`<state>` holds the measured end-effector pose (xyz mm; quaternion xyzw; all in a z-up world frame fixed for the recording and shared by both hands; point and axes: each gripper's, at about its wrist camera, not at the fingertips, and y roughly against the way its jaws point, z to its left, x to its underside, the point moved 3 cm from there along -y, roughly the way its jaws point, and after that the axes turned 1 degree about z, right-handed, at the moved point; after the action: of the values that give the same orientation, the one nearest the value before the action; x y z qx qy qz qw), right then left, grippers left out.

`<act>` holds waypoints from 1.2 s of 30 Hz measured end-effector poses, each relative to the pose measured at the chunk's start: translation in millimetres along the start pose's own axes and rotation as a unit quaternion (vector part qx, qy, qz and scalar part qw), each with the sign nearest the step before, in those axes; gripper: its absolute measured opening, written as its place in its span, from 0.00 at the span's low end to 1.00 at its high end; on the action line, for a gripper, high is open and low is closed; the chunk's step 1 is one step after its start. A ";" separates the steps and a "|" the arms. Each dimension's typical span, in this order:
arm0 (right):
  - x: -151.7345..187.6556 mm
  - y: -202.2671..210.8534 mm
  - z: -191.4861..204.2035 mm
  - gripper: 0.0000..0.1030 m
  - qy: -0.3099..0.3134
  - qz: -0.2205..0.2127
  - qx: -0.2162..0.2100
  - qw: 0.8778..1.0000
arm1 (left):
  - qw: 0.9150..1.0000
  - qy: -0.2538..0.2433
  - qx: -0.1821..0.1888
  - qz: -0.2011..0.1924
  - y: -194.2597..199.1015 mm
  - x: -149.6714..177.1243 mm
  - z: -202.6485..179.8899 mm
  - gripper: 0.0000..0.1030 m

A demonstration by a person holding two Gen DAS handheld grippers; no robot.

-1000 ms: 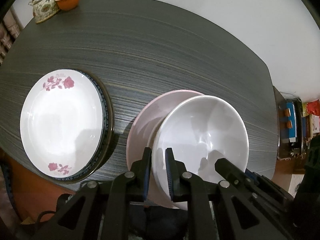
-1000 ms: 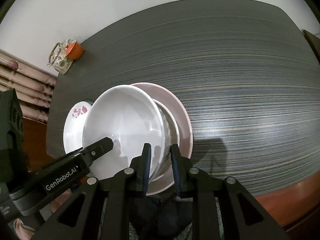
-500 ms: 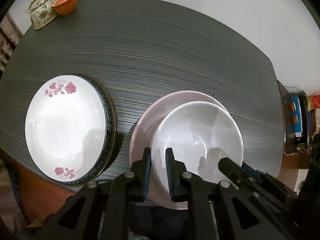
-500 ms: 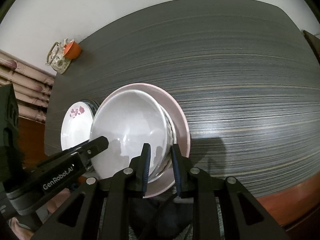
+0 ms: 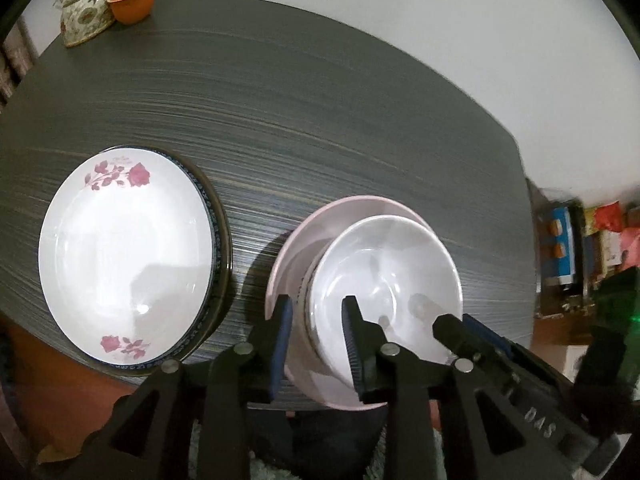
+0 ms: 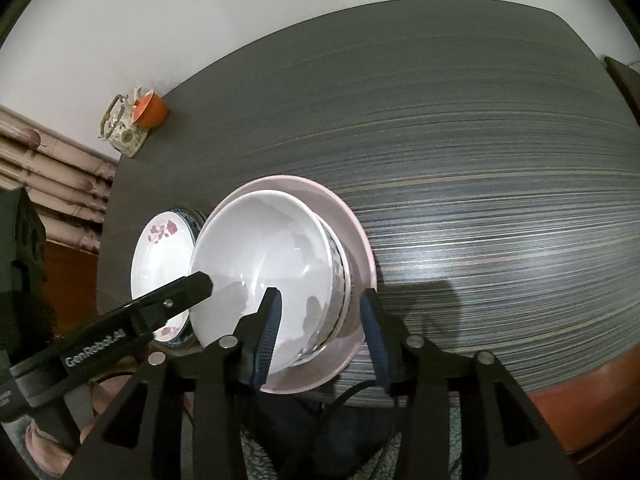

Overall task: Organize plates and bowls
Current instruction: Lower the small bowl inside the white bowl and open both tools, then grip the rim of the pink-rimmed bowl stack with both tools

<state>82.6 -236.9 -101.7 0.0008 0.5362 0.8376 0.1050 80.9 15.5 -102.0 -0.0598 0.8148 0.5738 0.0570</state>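
Note:
A plain white bowl (image 5: pixel 384 264) (image 6: pixel 260 256) sits nested in a patterned bowl (image 6: pixel 340 276) on a pink plate (image 5: pixel 304 240) (image 6: pixel 356 240) near the front edge of the table. My left gripper (image 5: pixel 317 312) straddles the bowl's left rim. Its jaws are opening and the pads stand off the rim. My right gripper (image 6: pixel 320 300) straddles the right rim, also opening, its pads clear of the bowl. Each gripper shows in the other's view, the right gripper (image 5: pixel 452 328) and the left gripper (image 6: pixel 196 284). To the left lies a white rose-patterned plate (image 5: pixel 124 256) (image 6: pixel 164 256) on a dark blue-rimmed plate (image 5: pixel 218 248).
A flowered teapot (image 5: pixel 86 12) (image 6: pixel 120 132) and an orange cup (image 5: pixel 132 0) (image 6: pixel 150 110) stand at the far left corner of the dark striped table (image 5: pixel 320 120). The table's front edge runs just under the grippers. Clutter (image 5: pixel 568 248) lies on the floor to the right.
The white bowl came down from a tilted hold and settled level into the stack on the pink plate. Both grippers' jaws then parted from its rim.

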 end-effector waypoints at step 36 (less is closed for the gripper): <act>10.4 -7.8 -33.5 0.34 -0.047 0.026 0.050 0.997 | 0.997 0.061 0.011 0.037 -20.6 -3.3 37.0 0.33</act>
<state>70.0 -262.1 -124.1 0.0597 0.5715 0.8112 0.1083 88.5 43.6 -132.9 -0.0640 0.8247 0.5617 -0.0139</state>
